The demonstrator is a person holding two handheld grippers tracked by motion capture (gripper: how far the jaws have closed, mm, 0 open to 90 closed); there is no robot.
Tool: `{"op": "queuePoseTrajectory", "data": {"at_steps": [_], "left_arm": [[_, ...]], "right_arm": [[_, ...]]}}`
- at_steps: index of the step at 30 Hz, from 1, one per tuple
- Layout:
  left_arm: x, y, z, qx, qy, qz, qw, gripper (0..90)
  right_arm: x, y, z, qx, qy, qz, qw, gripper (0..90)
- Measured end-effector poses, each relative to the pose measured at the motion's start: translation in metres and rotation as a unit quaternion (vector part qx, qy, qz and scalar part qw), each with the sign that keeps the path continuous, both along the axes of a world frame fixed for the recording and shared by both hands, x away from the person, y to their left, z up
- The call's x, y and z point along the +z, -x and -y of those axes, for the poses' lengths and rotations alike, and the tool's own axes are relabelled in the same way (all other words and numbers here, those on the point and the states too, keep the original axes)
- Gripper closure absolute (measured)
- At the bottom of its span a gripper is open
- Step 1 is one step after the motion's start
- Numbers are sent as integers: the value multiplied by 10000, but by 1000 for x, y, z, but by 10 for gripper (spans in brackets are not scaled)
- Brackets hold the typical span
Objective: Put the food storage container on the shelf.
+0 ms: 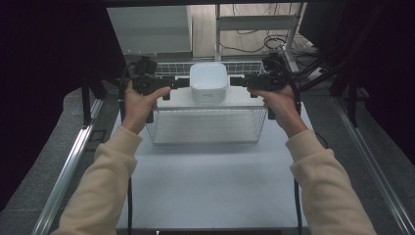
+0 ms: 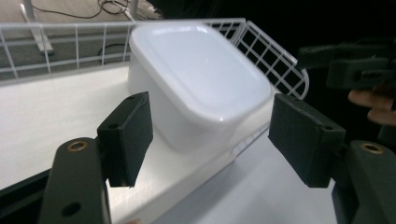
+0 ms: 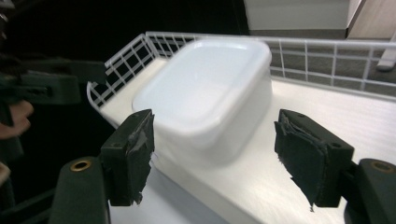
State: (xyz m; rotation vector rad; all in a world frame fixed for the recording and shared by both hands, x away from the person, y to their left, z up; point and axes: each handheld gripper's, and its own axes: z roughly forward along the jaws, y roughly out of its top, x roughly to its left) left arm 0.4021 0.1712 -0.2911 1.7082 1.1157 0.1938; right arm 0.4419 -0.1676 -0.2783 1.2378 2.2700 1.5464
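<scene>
Up at top centre, one white tub (image 1: 208, 82) sits on one wire rack (image 1: 205, 126), my two grippers (image 1: 177, 83) (image 1: 239, 81) flanking it, jaws apart, bare table (image 1: 210, 181) below.

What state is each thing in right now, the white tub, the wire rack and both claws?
White tub: lid on, upright, sitting on the rack's top shelf, not gripped.
Wire rack: upright on the table, lower level looks empty.
Left claw: open, jaws either side of the tub's near corner, not touching.
Right claw: open, jaws apart around the tub's other side, pads look worn.
</scene>
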Motion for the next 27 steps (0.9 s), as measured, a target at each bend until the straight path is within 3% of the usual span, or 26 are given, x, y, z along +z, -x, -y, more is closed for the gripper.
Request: {"op": "queuePoseTrajectory", "data": {"at_steps": [3,7,10,11,12,13,14,15,16,17,19,21,22,23,25,26,27], "left_arm": [[-4,10,0,-5,-64,66,10000,295],[-15,35,-3,-190,-116,161,9996,309],[-25,55,-5,-216,-224,292,9991,309],[-25,55,-5,-216,-224,292,9991,309],[-35,68,-7,-221,-283,366,9987,307],[-35,68,-7,-221,-283,366,9987,307],[-50,82,-10,-196,-224,389,9988,307],[-50,82,-10,-196,-224,389,9988,306],[-63,90,-12,-214,-169,368,9990,306],[-74,96,-14,-178,-75,324,9993,308],[-104,108,-16,-175,-145,144,9996,309],[-111,111,-16,-147,-162,98,9997,310],[-129,118,-17,-209,-319,-35,9993,306],[-129,118,-17,-209,-319,-35,9993,307],[-146,126,-17,-224,-499,-158,9984,307],[-146,126,-17,-224,-499,-158,9984,305],[-156,131,-15,-159,-650,-153,9976,306]], "right_arm": [[-3,8,5,38,105,97,9999,272],[-16,30,22,163,160,327,9992,257],[-26,48,31,180,239,461,9985,251],[-30,54,35,191,267,475,9983,251],[-34,61,38,196,292,523,9980,251],[-34,61,38,196,292,523,9980,251],[-44,76,47,218,388,634,9970,251],[-44,76,47,218,388,634,9970,251],[-48,81,50,226,385,689,9966,251],[-55,88,57,244,364,721,9964,251],[-75,101,71,249,359,718,9965,251],[-89,109,79,227,389,696,9966,251],[-100,114,84,201,385,648,9970,251],[-108,117,88,181,365,625,9972,251],[-125,123,94,130,311,506,9981,251],[-125,123,94,130,311,506,9981,251],[-144,127,101,28,326,412,9986,259]]}}
